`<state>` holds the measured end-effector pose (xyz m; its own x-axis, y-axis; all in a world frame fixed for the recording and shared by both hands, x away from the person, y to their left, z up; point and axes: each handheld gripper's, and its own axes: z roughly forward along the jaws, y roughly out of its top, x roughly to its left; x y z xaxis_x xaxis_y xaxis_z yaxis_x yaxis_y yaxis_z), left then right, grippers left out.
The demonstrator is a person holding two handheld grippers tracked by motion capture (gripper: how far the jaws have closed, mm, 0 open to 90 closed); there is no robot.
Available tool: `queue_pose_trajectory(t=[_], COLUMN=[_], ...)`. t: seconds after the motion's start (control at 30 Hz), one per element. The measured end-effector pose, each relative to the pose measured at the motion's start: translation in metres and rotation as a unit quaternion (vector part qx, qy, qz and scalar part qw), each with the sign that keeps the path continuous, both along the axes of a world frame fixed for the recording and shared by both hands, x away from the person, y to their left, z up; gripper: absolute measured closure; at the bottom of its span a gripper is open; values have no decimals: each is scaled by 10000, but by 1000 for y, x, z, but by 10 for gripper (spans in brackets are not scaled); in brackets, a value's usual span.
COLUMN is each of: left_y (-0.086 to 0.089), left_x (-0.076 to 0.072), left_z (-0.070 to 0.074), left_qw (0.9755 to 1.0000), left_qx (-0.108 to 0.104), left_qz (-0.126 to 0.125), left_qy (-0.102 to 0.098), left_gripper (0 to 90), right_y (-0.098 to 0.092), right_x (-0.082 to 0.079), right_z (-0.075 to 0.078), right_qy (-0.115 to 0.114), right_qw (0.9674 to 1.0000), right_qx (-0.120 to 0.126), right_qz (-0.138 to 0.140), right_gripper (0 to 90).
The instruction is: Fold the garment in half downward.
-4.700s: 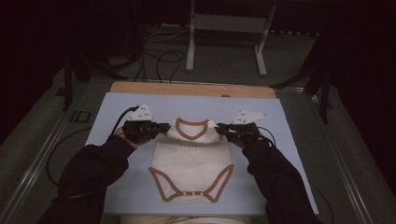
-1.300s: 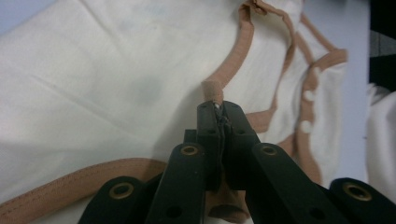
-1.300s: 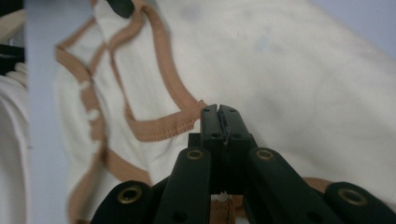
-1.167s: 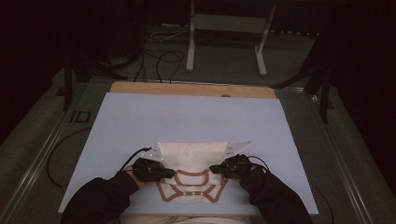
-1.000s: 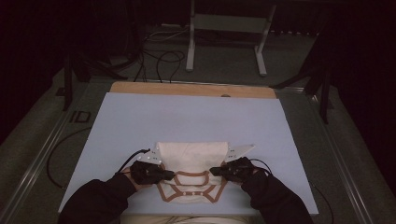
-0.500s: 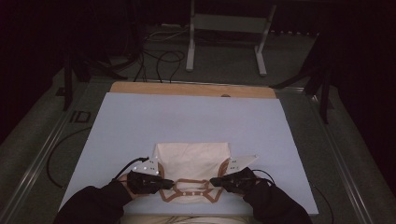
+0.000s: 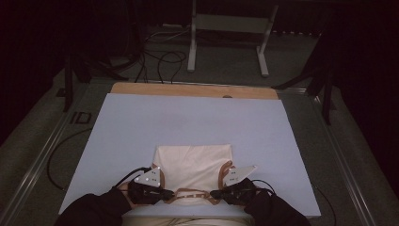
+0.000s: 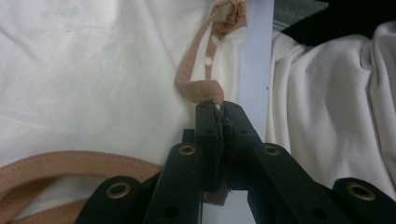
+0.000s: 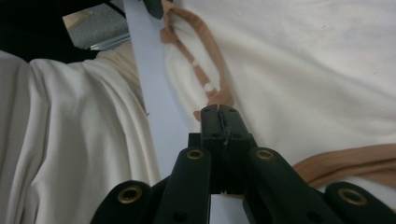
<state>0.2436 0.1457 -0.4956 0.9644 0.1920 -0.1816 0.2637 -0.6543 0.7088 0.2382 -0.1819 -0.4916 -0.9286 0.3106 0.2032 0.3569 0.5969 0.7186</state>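
Both tools clenched on baby bodysuit (image 7: 194, 165) trim: left tool (image 8: 218, 108), right tool (image 9: 220, 112); thin trim risked slipping out, spoiling fold

The bodysuit (image 7: 195, 165) is soft cream cloth, matt and faintly creased, edged with tan ribbed woven trim (image 8: 196, 88). It lies on a smooth, matt pale-blue sheet (image 7: 188, 120) over a bare wooden board (image 7: 188, 89). The left gripper (image 8: 219, 109) and right gripper (image 9: 220, 114) are matt black plastic with brass-coloured metal eyelets.
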Motion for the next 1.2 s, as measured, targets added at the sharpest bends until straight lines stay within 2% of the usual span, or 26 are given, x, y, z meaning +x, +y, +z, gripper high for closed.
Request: queue_pose_trajectory(t=[0.17, 0.33, 0.47, 0.57, 0.67, 0.73, 0.8, 0.93, 0.97, 1.1, 1.13, 1.17, 1.2], left_y=[2, 2, 1, 1, 0, 0, 2, 8, 9, 12, 12, 12, 12], left_x=[-3, -6, -8, -8, -10, -11, -11, -8, -7, -3, -3, -1, -1], left_z=[-5, -9, -12, -14, -14, -14, -11, -4, -3, 5, 5, 7, 8], left_qw=[9998, 9997, 9994, 9991, 9986, 9985, 9992, 9998, 9997, 9991, 9991, 9987, 9986], left_qx=[168, 226, 294, 326, 379, 380, 280, 98, 47, -130, -130, -172, -185], left_qz=[-51, -81, -189, -248, -353, -389, -279, -20, 52, 252, 252, 322, 360], left_qy=[-57, -37, 46, 95, 58, 20, -64, -182, -218, -310, -310, -351, -347], left_gripper=[833, 850, 843, 797, 749, 685, 598, 514, 486, 368, 327, 327, 261], right_y=[0, -1, 0, 0, 1, 2, 2, -2, -4, -9, -9, -11, -11], right_x=[-4, -8, -10, -10, -11, -12, -13, -11, -11, -4, -4, -2, 1], right_z=[-3, -7, -15, -17, -21, -23, -20, -11, -8, 1, 1, 4, 6], right_qy=[4, 104, 210, 304, 439, 425, 398, 221, 239, 36, 36, -17, -44], right_qw=[10000, 9999, 9997, 9994, 9987, 9985, 9986, 9994, 9994, 9997, 9997, 9996, 9994], right_qx=[-5, -23, -109, -122, -145, -150, -90, 94, 134, 247, 247, 273, 325], right_qz=[58, 62, 100, 100, 224, 311, 322, 262, 207, -4, -4, -57, -127], right_gripper=[900, 900, 900, 891, 826, 764, 704, 554, 539, 389, 389, 348, 306])
